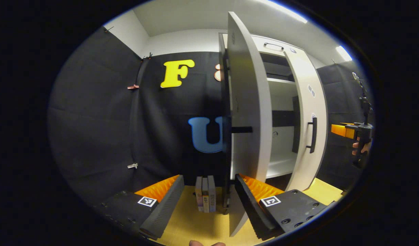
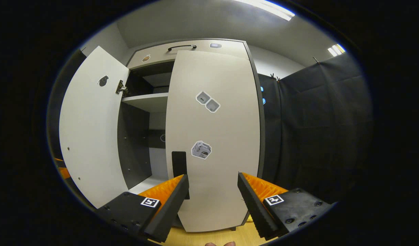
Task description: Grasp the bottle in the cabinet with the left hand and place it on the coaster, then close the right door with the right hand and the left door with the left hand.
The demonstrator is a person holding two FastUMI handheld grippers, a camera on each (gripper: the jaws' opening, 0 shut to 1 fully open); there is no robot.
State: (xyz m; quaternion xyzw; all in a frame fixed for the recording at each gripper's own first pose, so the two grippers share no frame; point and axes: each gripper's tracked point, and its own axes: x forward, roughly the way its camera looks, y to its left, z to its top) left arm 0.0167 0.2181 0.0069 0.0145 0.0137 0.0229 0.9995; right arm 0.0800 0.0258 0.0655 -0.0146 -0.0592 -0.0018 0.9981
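The left claw (image 1: 209,201) is held wide open with nothing between its fingers. Just in front of it the thin edge of the left door (image 1: 247,112) is seen, swung well out from the cabinet (image 1: 284,48). A black handle (image 1: 242,129) sticks out from that door. Some books (image 1: 205,194) stand on the yellow surface (image 1: 196,225) near the door's bottom edge.

The right claw (image 2: 213,201) is spread open too and holds nothing. It is pointed at the right door (image 2: 213,136), which looks shut or almost shut. The right door is likely done, and the left door is left to close.

No bottle can be seen on the cabinet's shelves, so it has probably been taken out already. Where the bottle and the coaster sit cannot be told.

The left door is a flat, stiff board on hinges. It should swing easily and will not bend. It would best be pushed on its outer face near the handle side, far from the hinge (image 2: 120,88), or taken by the handle. A hard push could make it slam.
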